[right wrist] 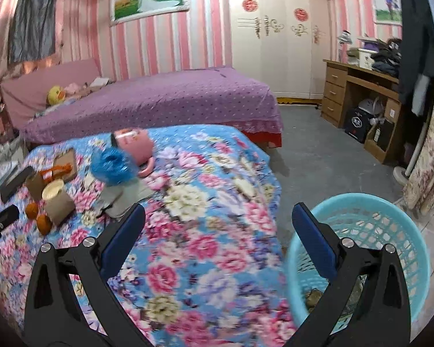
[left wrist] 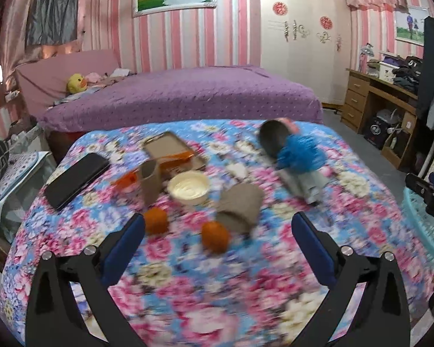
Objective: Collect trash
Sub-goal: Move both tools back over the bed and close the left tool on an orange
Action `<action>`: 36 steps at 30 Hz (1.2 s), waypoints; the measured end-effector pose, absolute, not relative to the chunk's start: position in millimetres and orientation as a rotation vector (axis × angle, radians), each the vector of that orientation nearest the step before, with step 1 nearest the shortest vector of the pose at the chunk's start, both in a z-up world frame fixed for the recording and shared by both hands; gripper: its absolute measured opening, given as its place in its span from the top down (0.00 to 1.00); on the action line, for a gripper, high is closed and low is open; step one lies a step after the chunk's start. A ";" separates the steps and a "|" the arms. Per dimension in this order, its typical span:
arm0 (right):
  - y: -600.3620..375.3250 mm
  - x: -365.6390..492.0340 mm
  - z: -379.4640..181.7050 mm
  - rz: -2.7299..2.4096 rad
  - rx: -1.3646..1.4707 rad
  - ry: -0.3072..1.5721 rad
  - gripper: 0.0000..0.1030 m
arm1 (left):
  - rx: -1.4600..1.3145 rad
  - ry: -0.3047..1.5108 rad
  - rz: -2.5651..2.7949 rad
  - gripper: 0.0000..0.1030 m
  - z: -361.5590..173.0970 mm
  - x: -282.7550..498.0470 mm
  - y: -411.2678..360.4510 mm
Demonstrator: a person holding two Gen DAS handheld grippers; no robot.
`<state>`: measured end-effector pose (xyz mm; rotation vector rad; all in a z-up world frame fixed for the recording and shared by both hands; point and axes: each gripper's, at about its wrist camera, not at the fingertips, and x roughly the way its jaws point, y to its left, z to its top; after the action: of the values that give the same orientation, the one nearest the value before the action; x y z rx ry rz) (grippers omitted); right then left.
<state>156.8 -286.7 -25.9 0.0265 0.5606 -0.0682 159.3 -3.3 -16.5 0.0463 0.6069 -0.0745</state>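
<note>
A floral-covered table [left wrist: 188, 289] holds the litter: two orange balls [left wrist: 156, 219] [left wrist: 215, 236], a white-lined paper cup [left wrist: 189, 188], a crumpled brown paper bag [left wrist: 240, 205], a brown card piece [left wrist: 150, 182] and a blue crumpled bag [left wrist: 301, 153]. My left gripper [left wrist: 217, 237] is open and empty, just above the table in front of the orange balls. My right gripper [right wrist: 217, 231] is open and empty over the table's right edge, beside a turquoise mesh basket [right wrist: 390, 219] with some scraps at its bottom. The blue bag [right wrist: 112, 166] and cup [right wrist: 53, 190] lie far left in the right wrist view.
A black phone [left wrist: 76, 176], a tray with an orange tool [left wrist: 173, 151], a pink pot [right wrist: 134, 144] and a grey cloth [left wrist: 309, 183] also lie on the table. A purple bed [left wrist: 188, 92] stands behind. A wooden desk [right wrist: 358, 86] is at the right.
</note>
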 end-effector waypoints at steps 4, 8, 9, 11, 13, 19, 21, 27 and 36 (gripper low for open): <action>-270.6 166.3 -32.1 -0.064 0.030 0.574 0.04 | 0.055 0.616 -0.042 0.04 -24.6 162.2 26.6; -260.3 177.3 -38.9 -0.043 0.069 0.596 0.04 | 0.038 0.658 -0.027 0.04 -35.6 170.1 55.1; -257.5 179.5 -39.9 -0.041 0.064 0.598 0.04 | 0.024 0.673 -0.025 0.04 -38.9 173.0 63.1; -250.7 182.9 -42.0 -0.047 0.046 0.603 0.04 | 0.016 0.691 -0.010 0.04 -44.0 177.2 74.4; -247.0 186.7 -45.2 -0.045 0.042 0.617 0.04 | 0.011 0.712 -0.002 0.04 -48.7 181.5 83.8; -241.4 196.8 -54.1 -0.052 0.037 0.657 0.04 | -0.025 0.794 -0.036 0.04 -68.1 200.9 92.7; -242.8 198.9 -55.2 -0.060 0.046 0.661 0.04 | -0.043 0.800 -0.058 0.05 -69.0 206.8 89.8; -242.6 205.9 -58.6 -0.054 0.051 0.687 0.04 | -0.050 0.853 -0.118 0.29 -77.5 232.7 74.8; -223.3 206.7 -57.1 -0.024 0.022 0.687 0.04 | -0.065 0.850 -0.152 0.69 -79.4 241.7 69.7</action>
<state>206.7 -223.3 -57.1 0.0216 0.6874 -0.0244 241.7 69.7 -79.4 -0.0646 0.8500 -0.1520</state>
